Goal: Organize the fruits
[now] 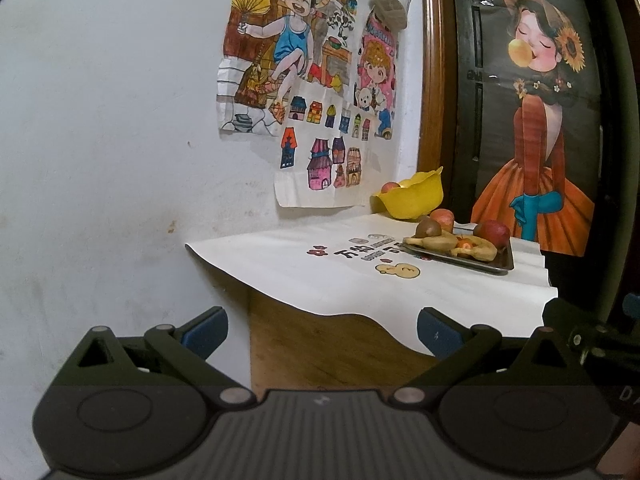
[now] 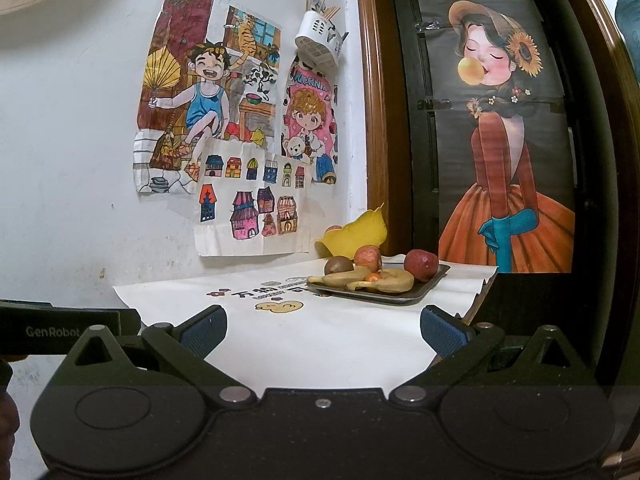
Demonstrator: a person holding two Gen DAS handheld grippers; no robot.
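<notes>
1. Both the left gripper and the right gripper stood wide, holding nothing, well short of the counter.
2. Most fruit lay on the metal tray; one red fruit sat in the yellow bowl.
3. Any grasp should take rounded fruit squarely, gently.
4. The bowl's inside stayed hidden; the scene fitted sorting either way.

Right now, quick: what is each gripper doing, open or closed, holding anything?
Left gripper: jaws open, holding nothing, short of the table.
Right gripper: jaws open, holding nothing, over the table's near edge.
</notes>
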